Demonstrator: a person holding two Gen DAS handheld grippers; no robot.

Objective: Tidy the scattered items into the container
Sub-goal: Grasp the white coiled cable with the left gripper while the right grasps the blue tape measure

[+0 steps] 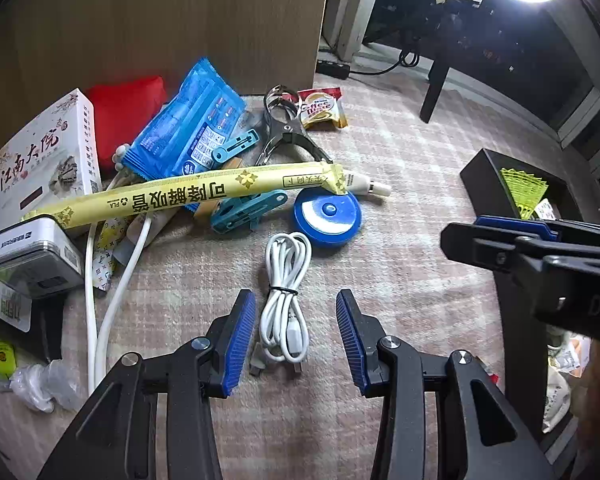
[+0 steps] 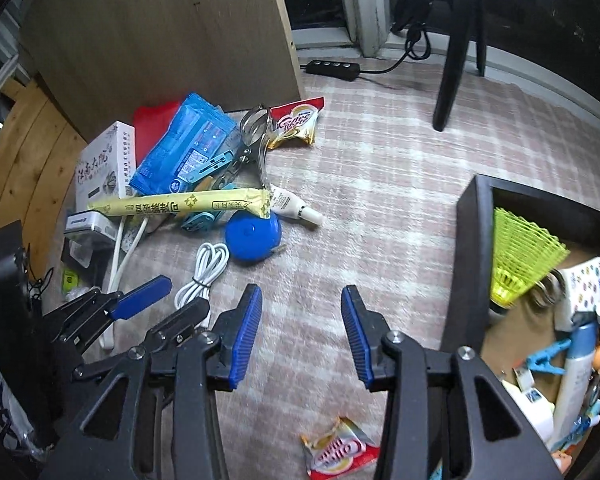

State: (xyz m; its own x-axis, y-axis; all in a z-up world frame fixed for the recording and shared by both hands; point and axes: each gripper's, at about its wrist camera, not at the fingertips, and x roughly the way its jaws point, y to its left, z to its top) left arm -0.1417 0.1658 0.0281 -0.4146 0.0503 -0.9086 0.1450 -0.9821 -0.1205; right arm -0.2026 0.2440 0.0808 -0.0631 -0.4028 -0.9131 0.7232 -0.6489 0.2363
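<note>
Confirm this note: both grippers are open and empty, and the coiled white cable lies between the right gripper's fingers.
Not quite. The coiled white cable lies between the fingers of the left gripper, as the left wrist view shows. The right gripper has only bare carpet between its fingers. Both are open and empty, as noted.

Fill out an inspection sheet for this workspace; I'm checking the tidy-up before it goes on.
Surface: plaid cloth, mostly bare at the middle.
Job's things: black container at right, already holding a yellow shuttlecock and a spray bottle; coiled white USB cable, blue tape measure, yellow straw packet, blue wipes pack not yet in.
Clutter: snack sachet lying near the right gripper.
Grippers: left gripper open over the USB cable; right gripper open, empty.
Cables: black power strip by the wall.
Surroundings: wooden panel behind the pile.
</note>
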